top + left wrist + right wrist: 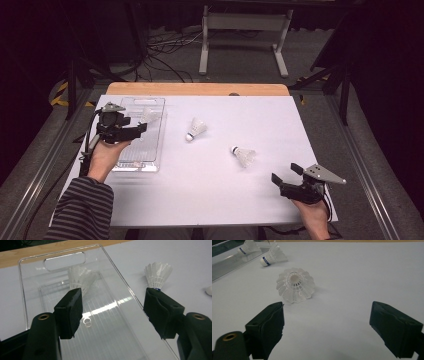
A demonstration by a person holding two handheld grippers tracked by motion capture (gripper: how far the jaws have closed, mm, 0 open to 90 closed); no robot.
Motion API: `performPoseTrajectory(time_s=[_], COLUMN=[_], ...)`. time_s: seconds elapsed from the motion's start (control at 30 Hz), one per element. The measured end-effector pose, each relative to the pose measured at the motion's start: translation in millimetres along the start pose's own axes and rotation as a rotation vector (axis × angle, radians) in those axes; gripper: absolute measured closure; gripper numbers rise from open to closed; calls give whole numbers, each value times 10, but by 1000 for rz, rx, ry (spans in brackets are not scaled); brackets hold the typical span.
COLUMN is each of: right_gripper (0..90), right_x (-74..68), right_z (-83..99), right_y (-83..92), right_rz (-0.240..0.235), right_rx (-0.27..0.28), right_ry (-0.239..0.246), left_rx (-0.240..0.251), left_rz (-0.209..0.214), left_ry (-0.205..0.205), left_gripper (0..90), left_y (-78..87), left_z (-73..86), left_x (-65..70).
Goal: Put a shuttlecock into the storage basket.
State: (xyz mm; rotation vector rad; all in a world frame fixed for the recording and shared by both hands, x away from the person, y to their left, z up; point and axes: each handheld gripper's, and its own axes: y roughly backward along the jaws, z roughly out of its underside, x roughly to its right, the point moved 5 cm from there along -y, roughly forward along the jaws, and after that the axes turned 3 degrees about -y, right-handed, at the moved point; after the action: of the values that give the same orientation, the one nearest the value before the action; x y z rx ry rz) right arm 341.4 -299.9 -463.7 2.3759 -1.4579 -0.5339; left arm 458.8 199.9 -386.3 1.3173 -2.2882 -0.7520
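Shuttlecocks: one (148, 115) lies in the clear tray (131, 162) at far left; two (196, 129) (244, 156) wait on the counter (210, 195). My left claw (142, 127) and right claw (285, 174) are wide open, holding nothing.

Tray (117, 322): clear plastic, long, ribbed floor, slot handle at far end; lies flat, under and between the left jaws.
Shuttlecock in tray (81, 280): white feathered, on its side, just beyond the left-hand jaw tip.
Middle shuttlecock (196, 128): white, blue band at cork; on its side, outside the tray.
Near shuttlecock (295, 285): white skirt open toward the right jaws, ahead of them, apart.
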Motion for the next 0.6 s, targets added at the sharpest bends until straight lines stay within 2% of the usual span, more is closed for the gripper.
performPoseTrajectory(time_s=[0.2,0.6], right_gripper=[130,130], right_x=[-5,-3], right_z=[-4,-2], right_y=[10,9], right_rz=[-2,0], right_rx=[5,6], right_ry=[2,-2], left_rx=[28,79], left_rz=[12,2], left_ry=[0,-10], left_gripper=[323,315], left_y=[76,197], left_z=[56,184], left_x=[22,42])
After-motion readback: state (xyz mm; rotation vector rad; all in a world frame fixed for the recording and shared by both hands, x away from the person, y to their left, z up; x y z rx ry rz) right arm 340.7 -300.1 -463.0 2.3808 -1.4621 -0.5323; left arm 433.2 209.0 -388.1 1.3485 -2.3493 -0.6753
